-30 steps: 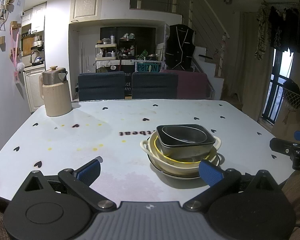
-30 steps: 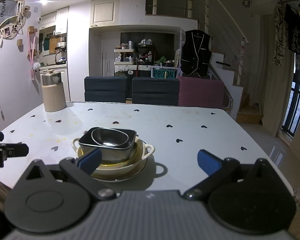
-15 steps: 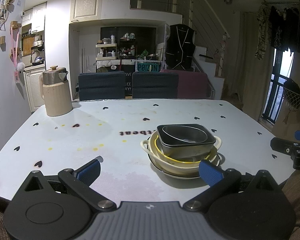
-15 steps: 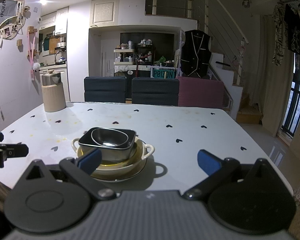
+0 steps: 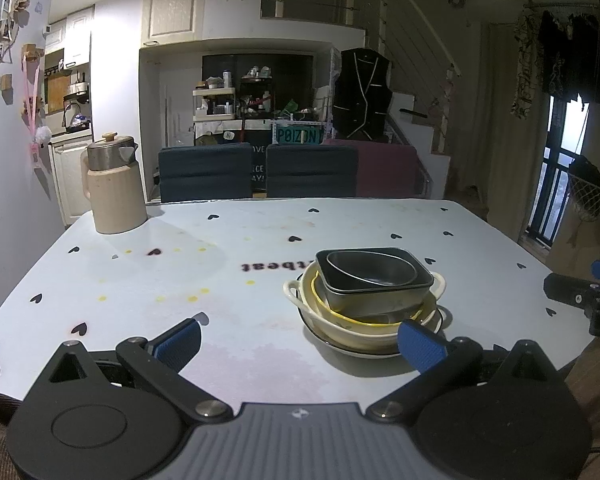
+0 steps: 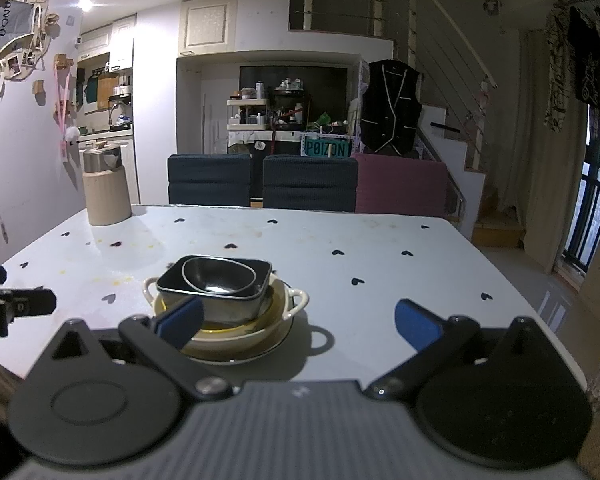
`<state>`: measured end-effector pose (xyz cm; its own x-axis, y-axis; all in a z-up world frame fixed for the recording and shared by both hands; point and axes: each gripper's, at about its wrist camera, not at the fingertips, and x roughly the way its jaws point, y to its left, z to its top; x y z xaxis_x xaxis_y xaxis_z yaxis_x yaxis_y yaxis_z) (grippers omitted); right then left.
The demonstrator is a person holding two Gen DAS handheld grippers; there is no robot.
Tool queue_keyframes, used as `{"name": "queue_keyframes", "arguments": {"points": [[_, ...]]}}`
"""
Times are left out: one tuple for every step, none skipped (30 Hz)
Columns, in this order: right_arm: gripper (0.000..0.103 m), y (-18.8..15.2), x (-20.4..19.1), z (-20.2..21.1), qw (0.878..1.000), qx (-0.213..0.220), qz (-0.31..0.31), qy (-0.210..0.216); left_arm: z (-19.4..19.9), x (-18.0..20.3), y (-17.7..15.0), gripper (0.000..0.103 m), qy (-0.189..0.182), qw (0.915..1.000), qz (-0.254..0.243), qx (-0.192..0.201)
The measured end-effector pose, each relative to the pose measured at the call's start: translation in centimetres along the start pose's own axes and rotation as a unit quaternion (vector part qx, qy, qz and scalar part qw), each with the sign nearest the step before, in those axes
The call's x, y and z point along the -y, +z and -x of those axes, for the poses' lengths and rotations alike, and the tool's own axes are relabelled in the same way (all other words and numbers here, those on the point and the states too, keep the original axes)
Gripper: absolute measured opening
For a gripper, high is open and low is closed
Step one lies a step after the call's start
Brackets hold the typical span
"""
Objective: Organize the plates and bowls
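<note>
Nothing has moved since a second ago: both tools hover spread wide and empty over the worktop's [image 5: 260, 240] near edge.
The dish stack [image 5: 364, 304] sits lower right of centre in the left view, beside the left tool [image 5: 300, 340]; its rectangular tin's [image 6: 214, 282] long axis runs left-right, ahead of the right tool [image 6: 298, 324].

Each tool [image 5: 300, 340] is black with blue fingertips [image 5: 178, 338], round side discs and silver screws.
</note>
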<state>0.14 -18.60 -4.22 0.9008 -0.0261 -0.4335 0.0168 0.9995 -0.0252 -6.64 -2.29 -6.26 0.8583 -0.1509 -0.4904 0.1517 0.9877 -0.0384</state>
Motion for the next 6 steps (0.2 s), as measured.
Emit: {"name": "queue_keyframes", "arguments": {"points": [[0.103, -0.02, -0.13, 0.06, 1.0, 0.0, -0.001, -0.001, 0.01, -0.03, 0.0, 0.103, 0.0, 1.0, 0.0, 0.0], [0.103, -0.03, -0.18, 0.08, 1.0, 0.0, -0.002, -0.002, 0.0, 0.01, 0.0, 0.103, 0.0, 1.0, 0.0, 0.0], [0.103, -0.06, -0.3, 0.15, 1.0, 0.0, -0.003, -0.003, 0.0, 0.02, 0.0, 0.103, 0.0, 1.0, 0.0, 0.0], [0.103, -0.13, -0.45, 0.26, 1.0, 0.0, -0.004, -0.004, 0.01, -0.05, 0.0, 0.103, 0.001, 1.0, 0.0, 0.0], [0.103, -0.13, -0.46, 0.26, 1.0, 0.0, -0.004, -0.004, -0.03, -0.25, -0.02, 0.103, 0.002, 1.0, 0.0, 0.0], [0.103, -0.14, -0.46, 0.26, 1.0, 0.0, -0.004, -0.005, -0.04, -0.34, -0.03, 0.103, 0.003, 1.0, 0.0, 0.0]]}}
